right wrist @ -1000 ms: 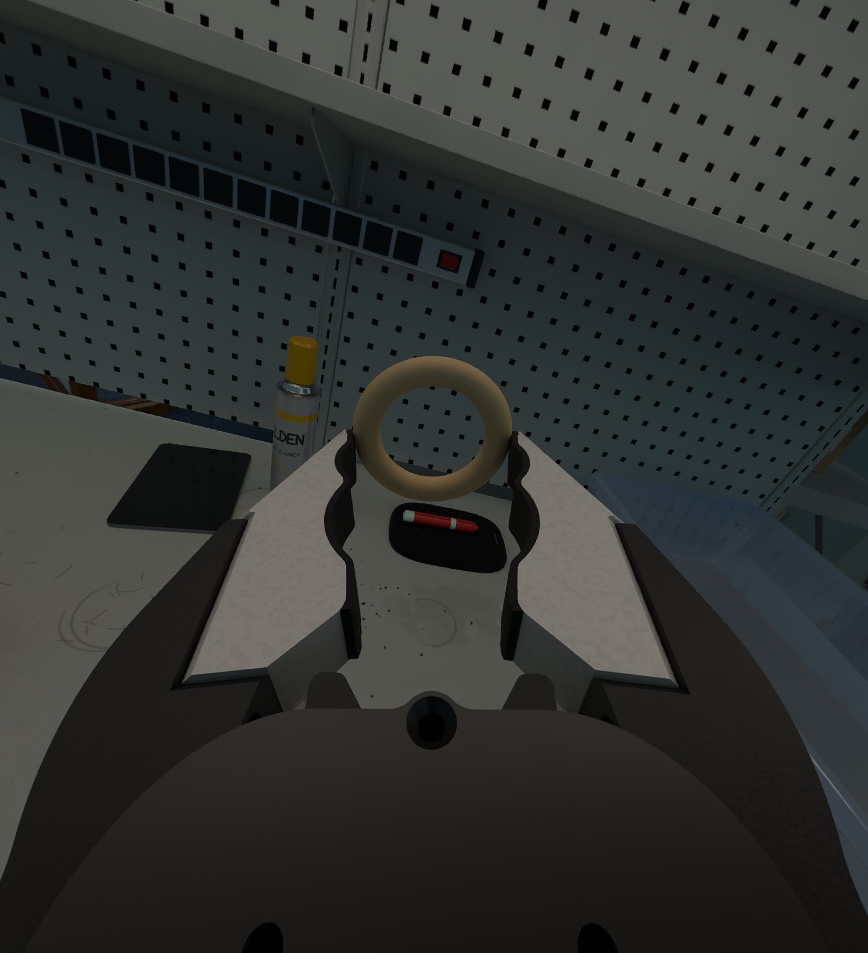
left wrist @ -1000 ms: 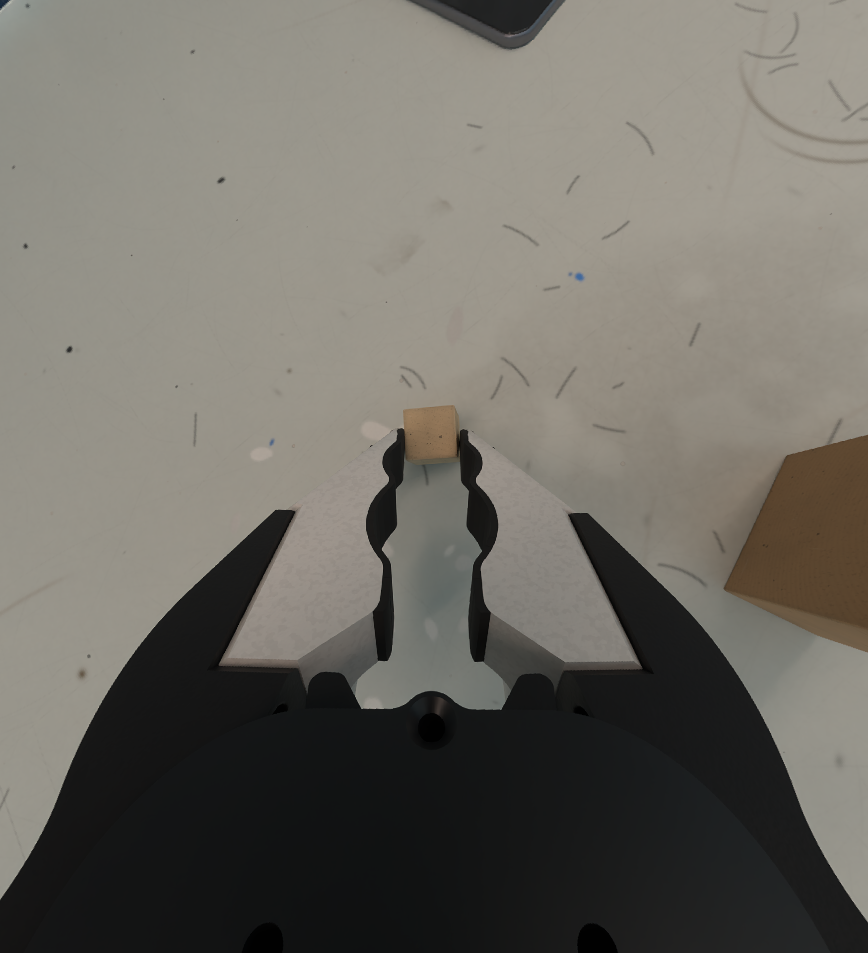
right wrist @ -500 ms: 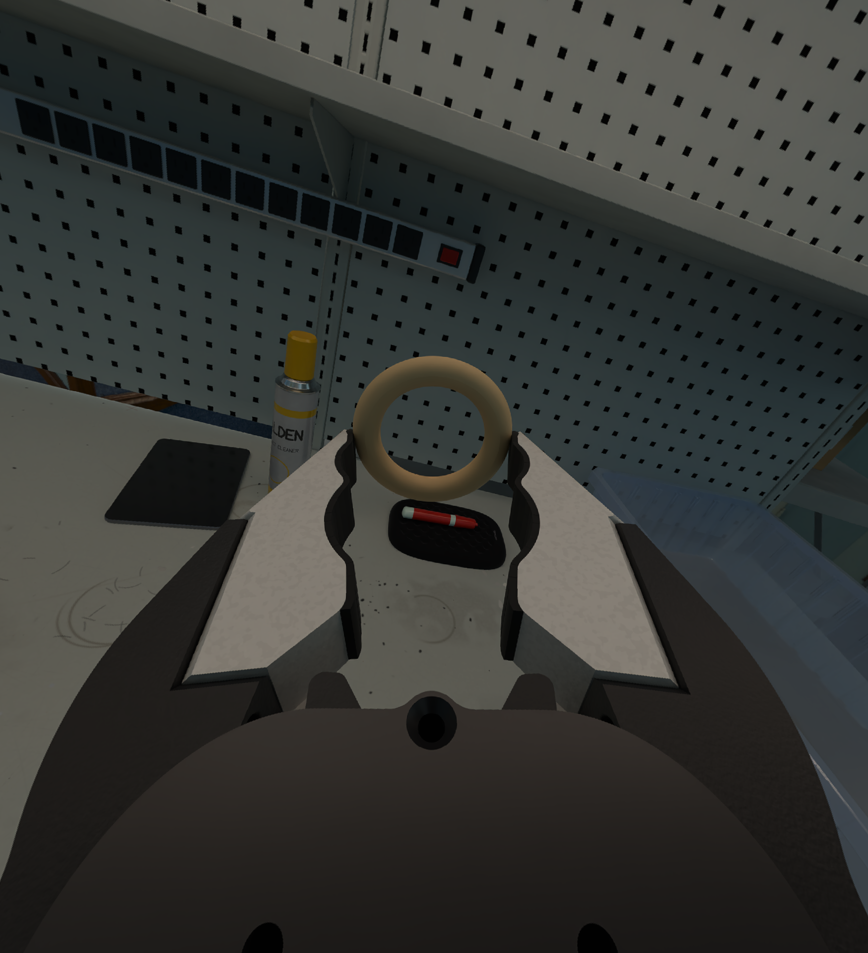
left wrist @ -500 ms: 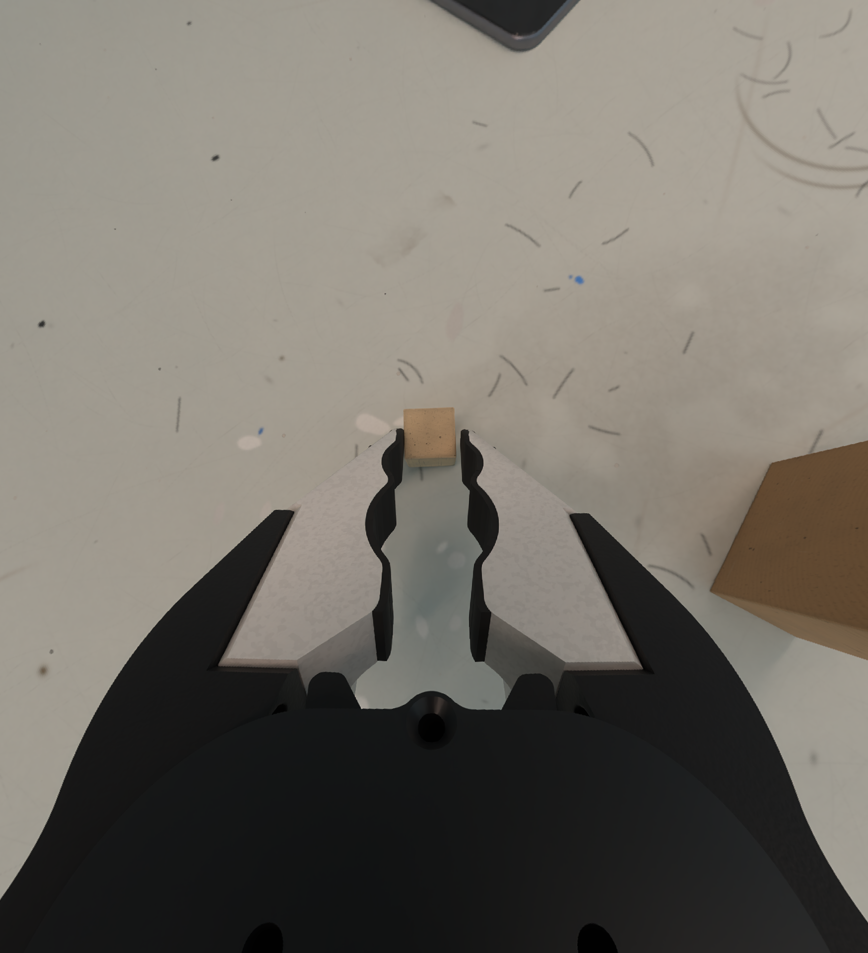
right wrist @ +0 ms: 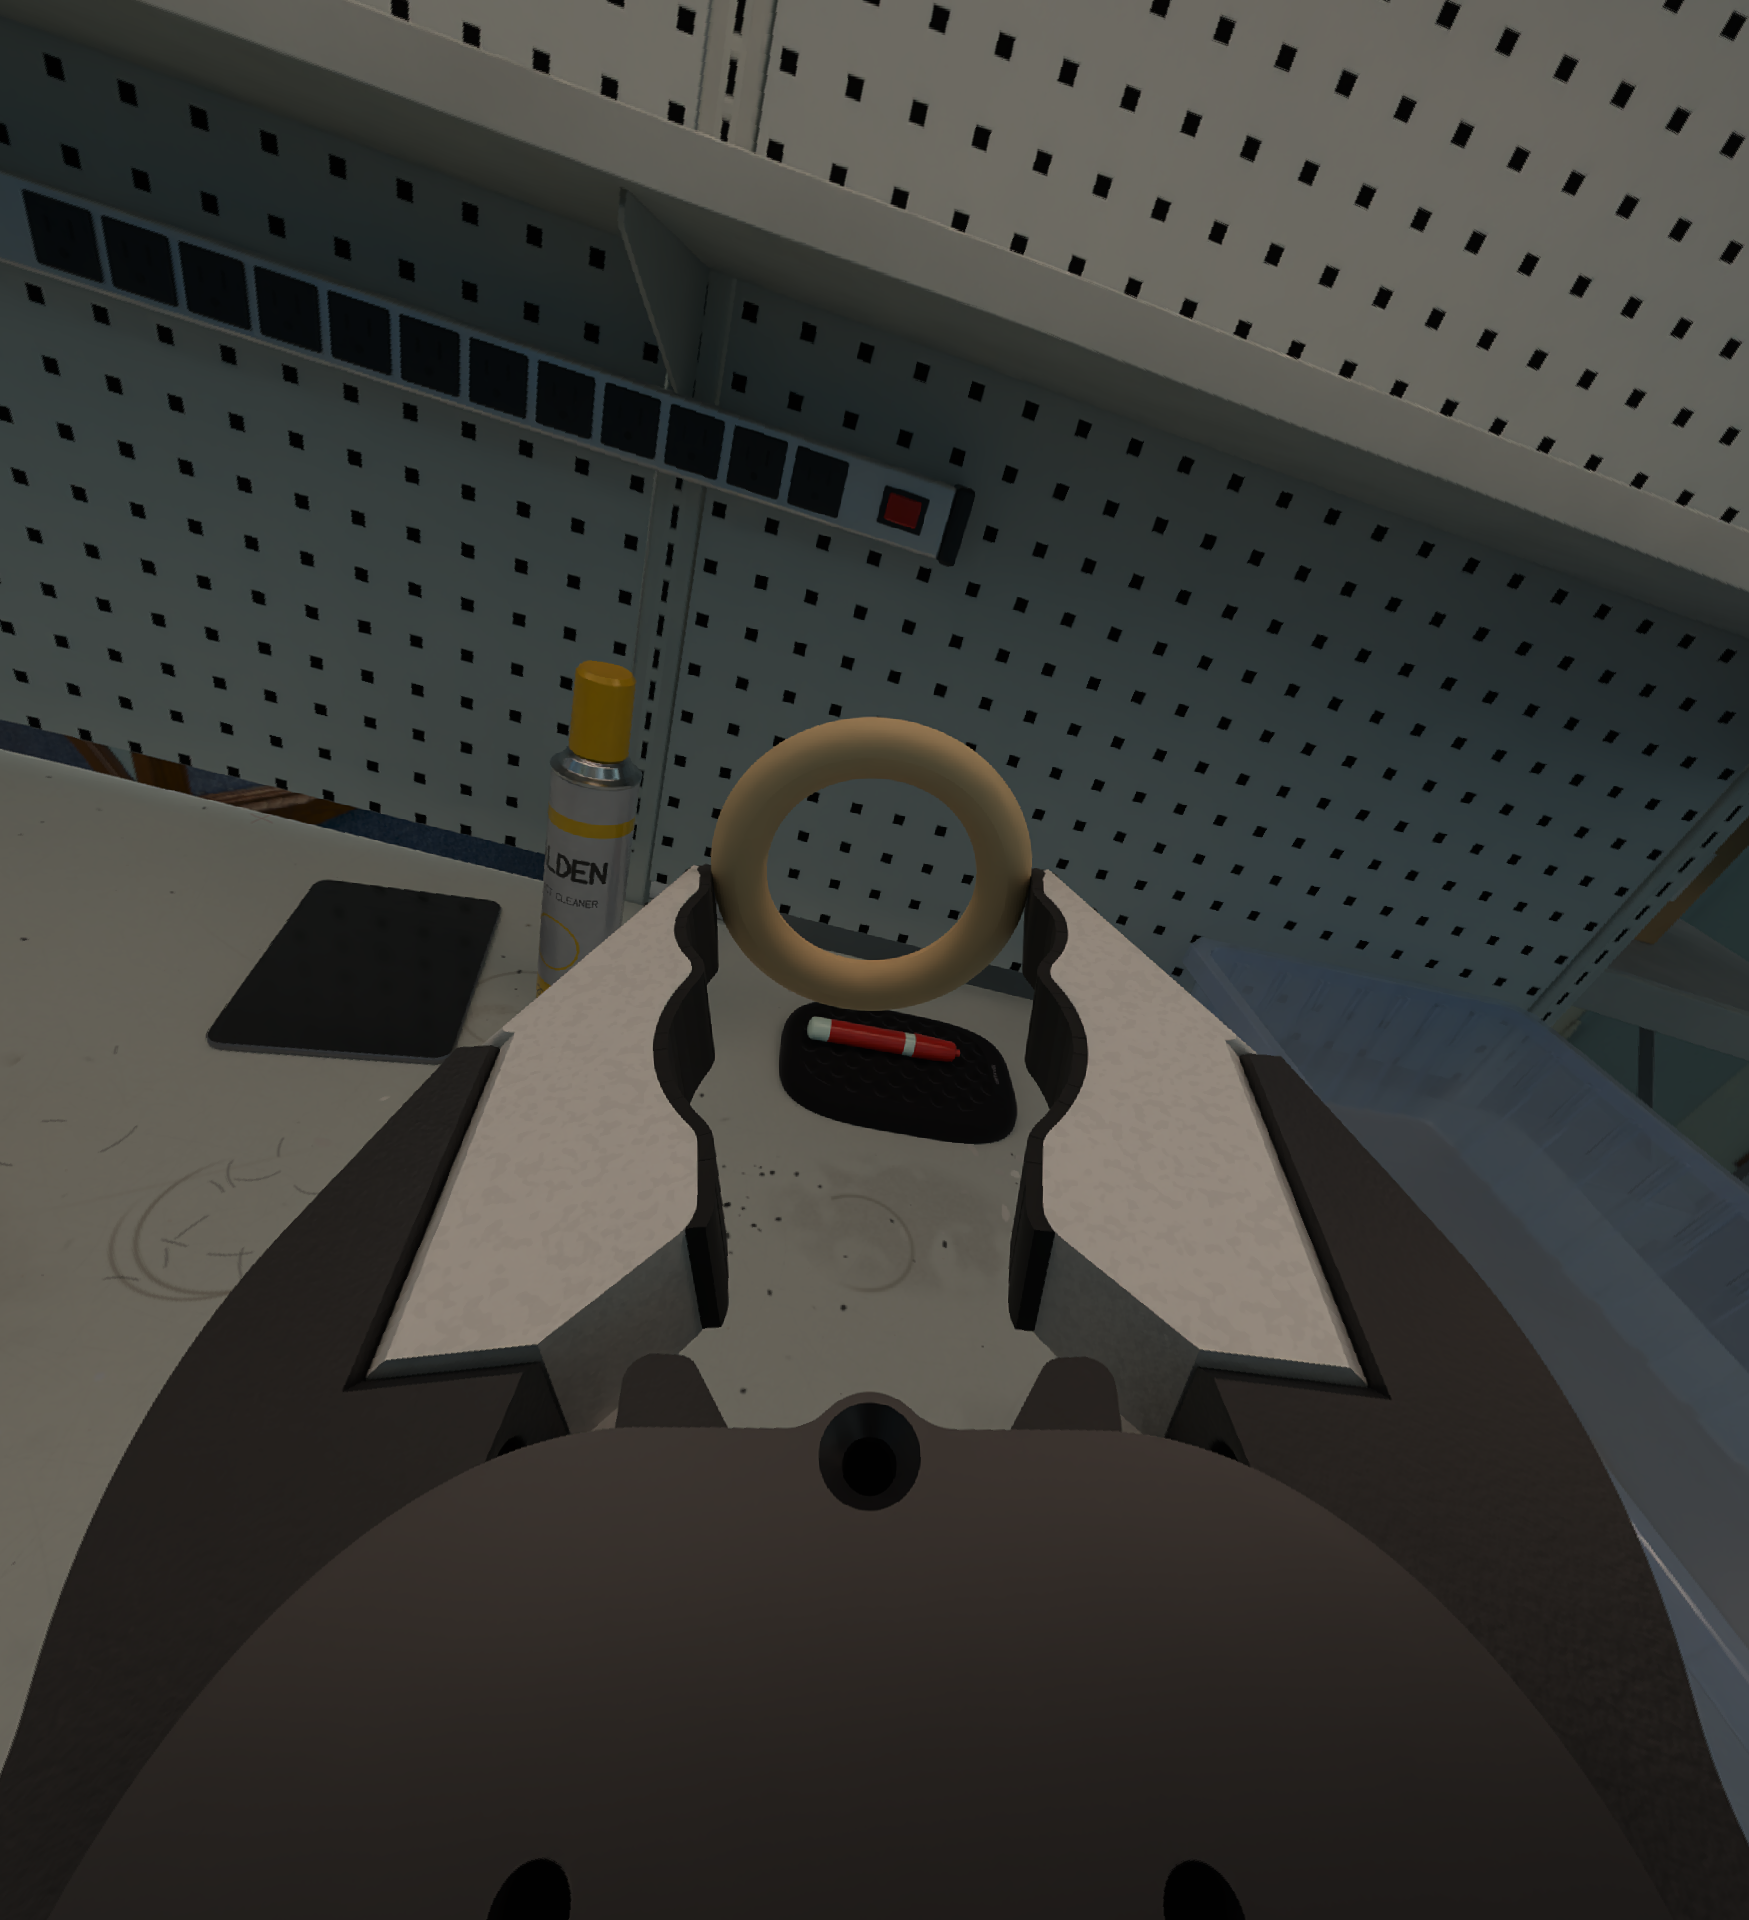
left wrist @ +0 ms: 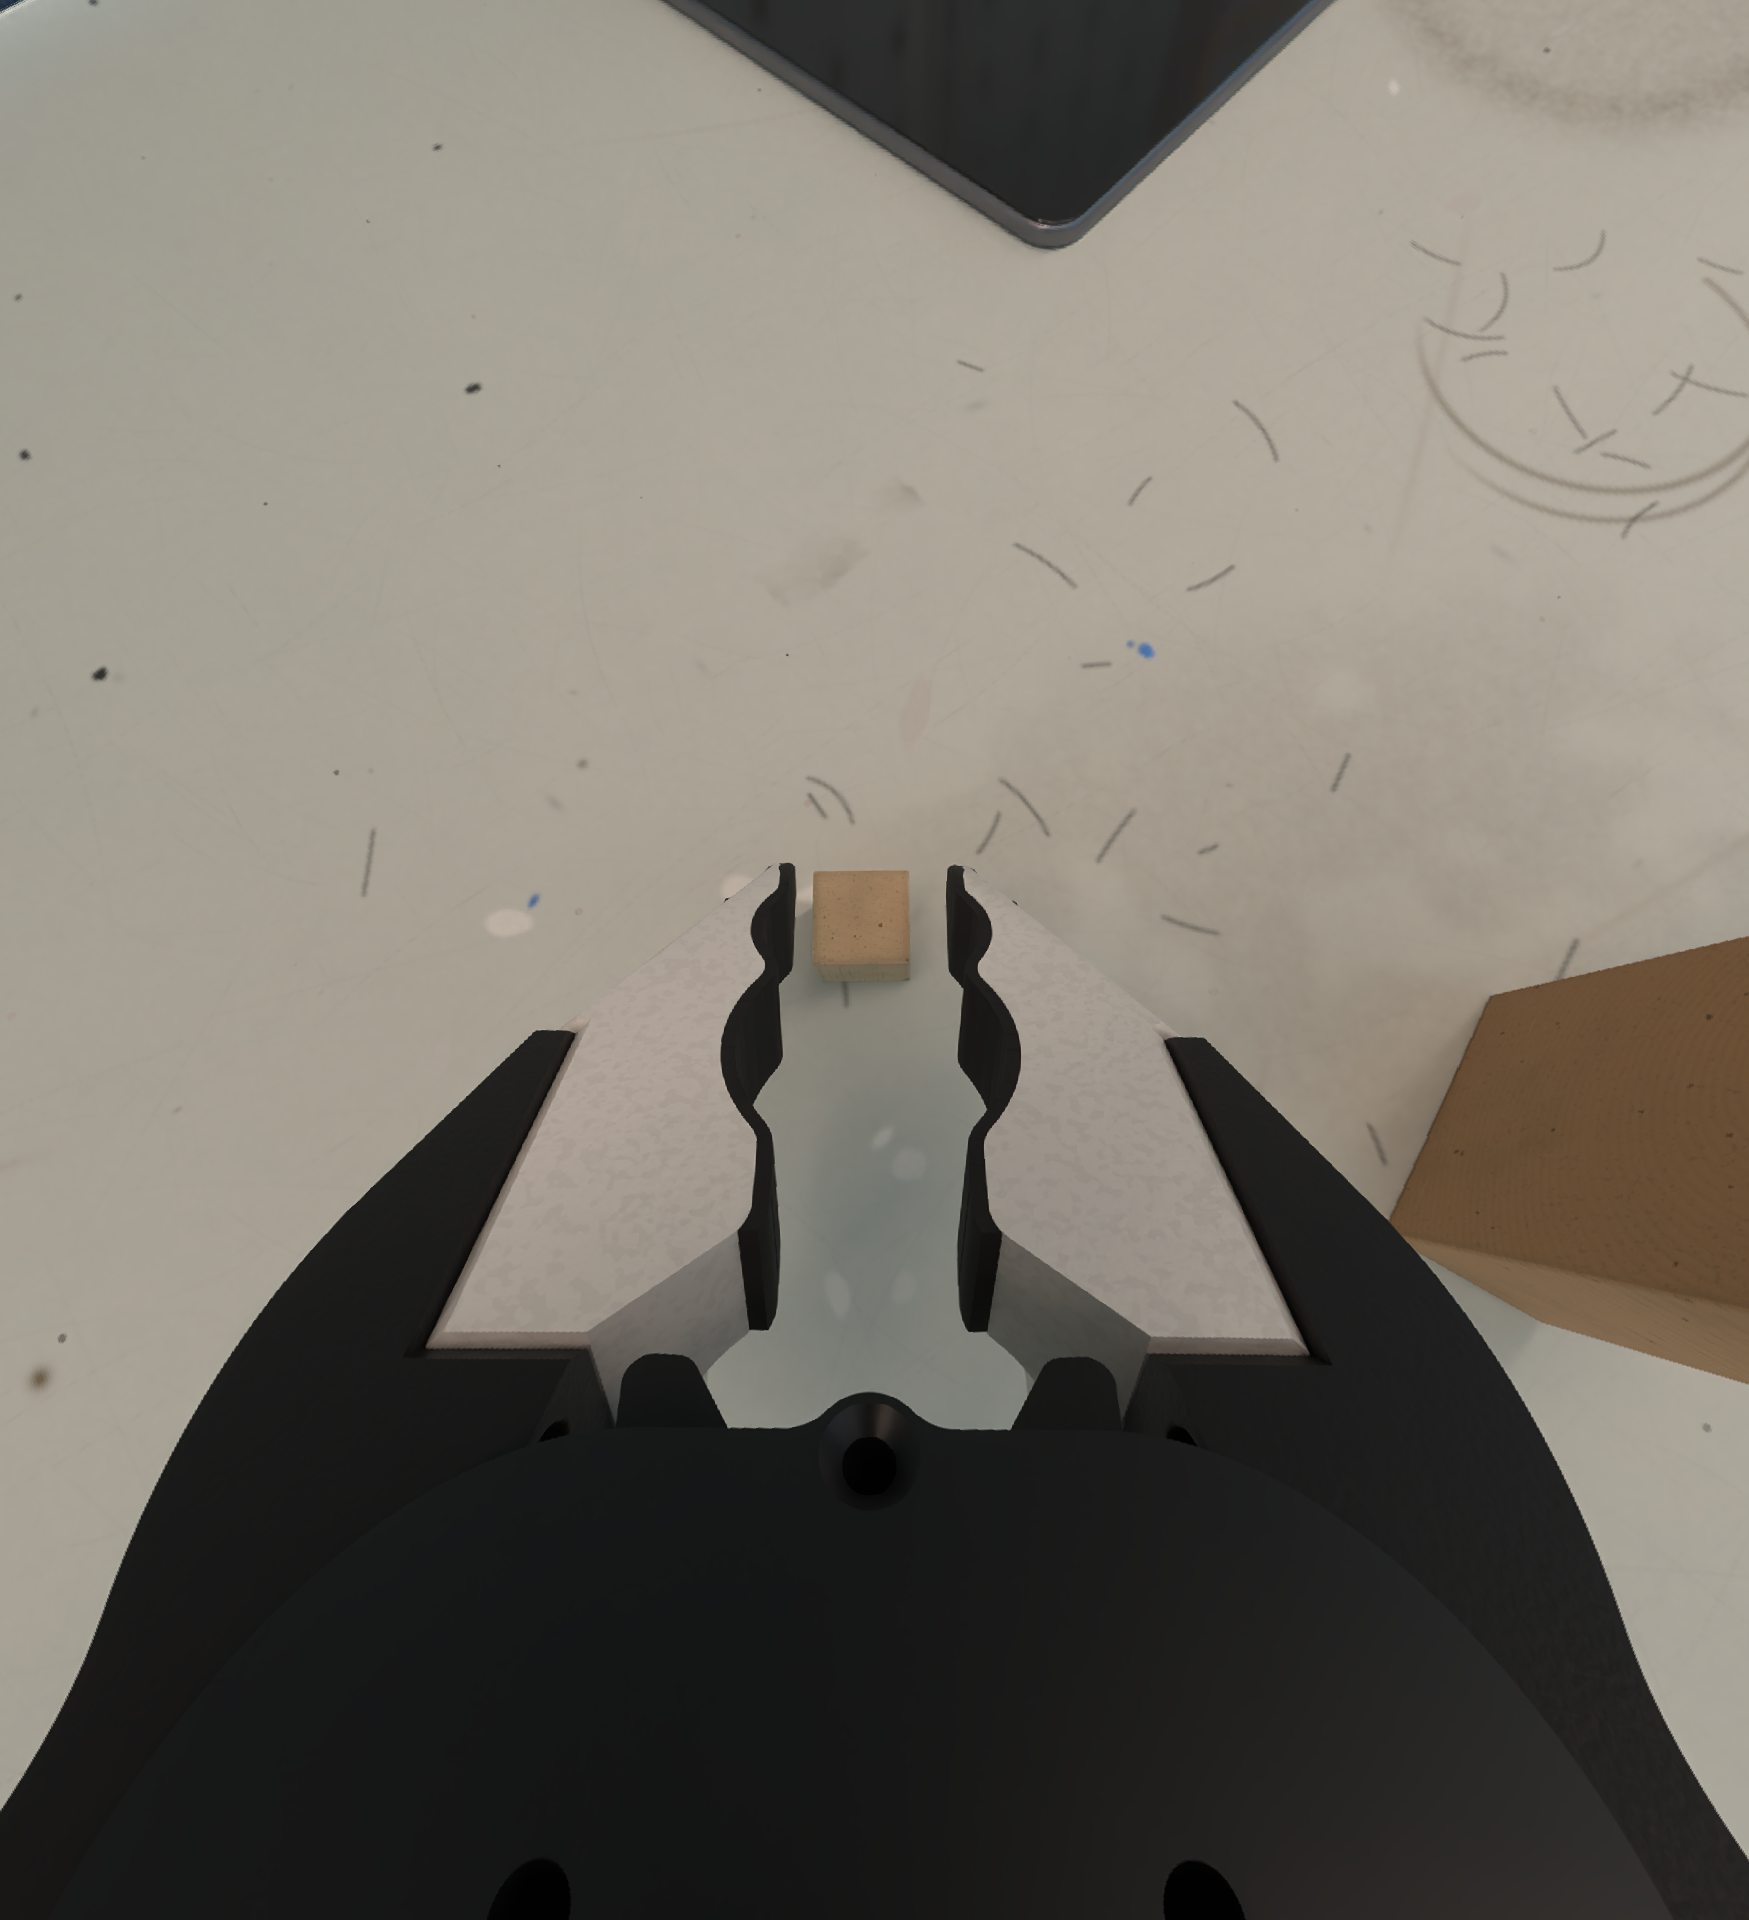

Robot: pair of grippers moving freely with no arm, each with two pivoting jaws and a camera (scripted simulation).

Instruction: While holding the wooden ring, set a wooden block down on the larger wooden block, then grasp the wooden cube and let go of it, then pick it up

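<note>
Left gripper (left wrist: 868,883): jaws parted, holding nothing; a thin gap shows on each side of the wooden cube (left wrist: 861,925), which sits on the table (left wrist: 434,520) between the fingertips

Wooden cube: pale, small, flat on the scuffed white surface; whether it touches either finger is hard to judge, though a sliver of table shows at both sides

Larger wooden block (left wrist: 1639,1153): darker brown, standing on the table to the right of the left gripper, well apart from the cube, cut by the frame edge

Dark tablet (left wrist: 1005,94): flat on the table, far side, one corner pointing toward the gripper

Right gripper (right wrist: 870,883): clamped on the wooden ring (right wrist: 870,862), held upright by its two sides at the fingertips, raised above the table

Behind the ring: black tray (right wrist: 898,1081) with a red marker (right wrist: 880,1037); spray can (right wrist: 589,821) with yellow cap; pegboard (right wrist: 1265,727); power strip (right wrist: 496,374)
</note>
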